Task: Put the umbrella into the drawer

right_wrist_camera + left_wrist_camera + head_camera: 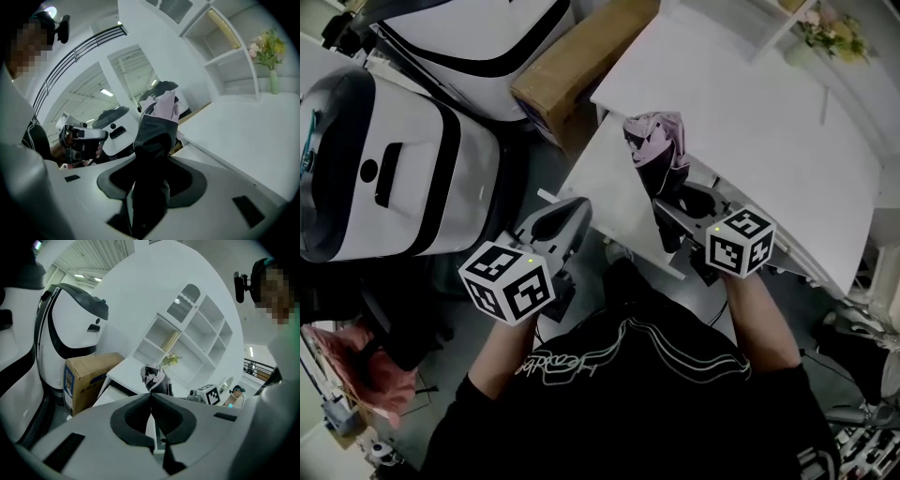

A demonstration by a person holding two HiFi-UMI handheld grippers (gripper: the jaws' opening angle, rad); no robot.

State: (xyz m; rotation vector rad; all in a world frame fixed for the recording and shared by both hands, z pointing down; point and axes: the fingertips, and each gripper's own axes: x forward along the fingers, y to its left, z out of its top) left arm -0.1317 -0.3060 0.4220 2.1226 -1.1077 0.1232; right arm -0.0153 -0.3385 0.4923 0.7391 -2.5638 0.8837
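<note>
Fabric: folded pink-and-grey umbrella (656, 141), probably light; loose cloth looks soft and slippery over a stiff core.
Right gripper (667, 208): clamped on the umbrella's dark lower part, just beyond the drawer's far edge.
Left gripper (577, 211): jaws together, empty.
Drawer (595, 183): white, apparently pulled out, left of the table (750, 103).
Hold: the firm bundled middle, not the loose folds.

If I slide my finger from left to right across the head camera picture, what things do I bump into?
Big white machine → left gripper → umbrella, clamped in the right gripper → flowers.
</note>
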